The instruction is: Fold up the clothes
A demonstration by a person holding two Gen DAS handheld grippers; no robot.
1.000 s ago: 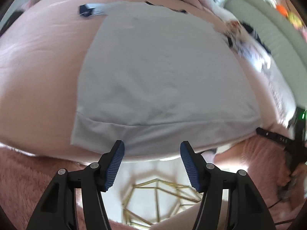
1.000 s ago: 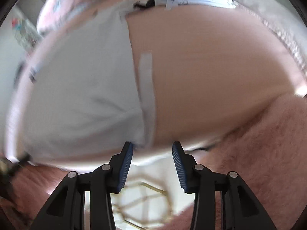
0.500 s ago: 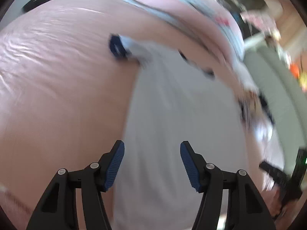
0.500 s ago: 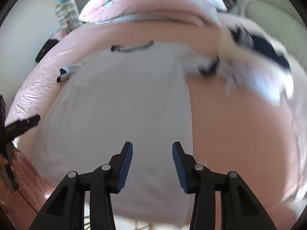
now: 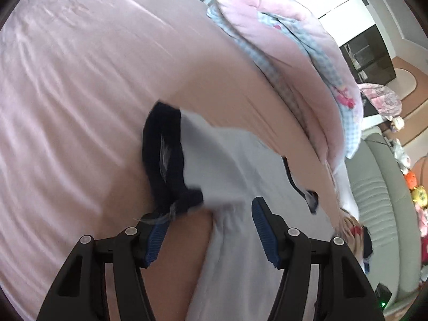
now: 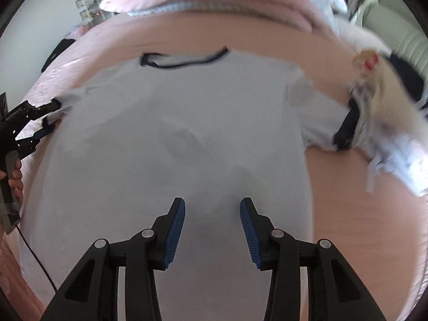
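A bed (image 5: 80, 85) with a pink sheet fills most of both views; at its far end lies a folded pink quilt (image 5: 299, 34) with a light blue checked lining, and beyond it stands a pale green sofa (image 5: 379, 187); on the bed a light grey T-shirt (image 6: 187, 123) is spread flat, front down or up I cannot tell, with its dark navy collar (image 6: 184, 60) toward the quilt; the right sleeve side ends in a dark cuff (image 6: 347, 125) that lies against a blurred heap of white and patterned clothes (image 6: 388, 123); in the left wrist view the other sleeve ends in a wide navy cuff (image 5: 165, 160), slightly crumpled, resting on the pink sheet; the right tool (image 6: 212, 230) hovers above the lower middle of the T-shirt, its blue pads apart at a moderate width, and nothing is between them; the left tool (image 5: 208, 230) stands over the sleeve near the navy cuff, its jaws opened a little wider than the right ones, and it grips nothing, though the cuff's edge comes close to its left pad; in the right wrist view the left tool is seen at the left border, with the fingers (image 6: 16, 176) of the person on its handle.
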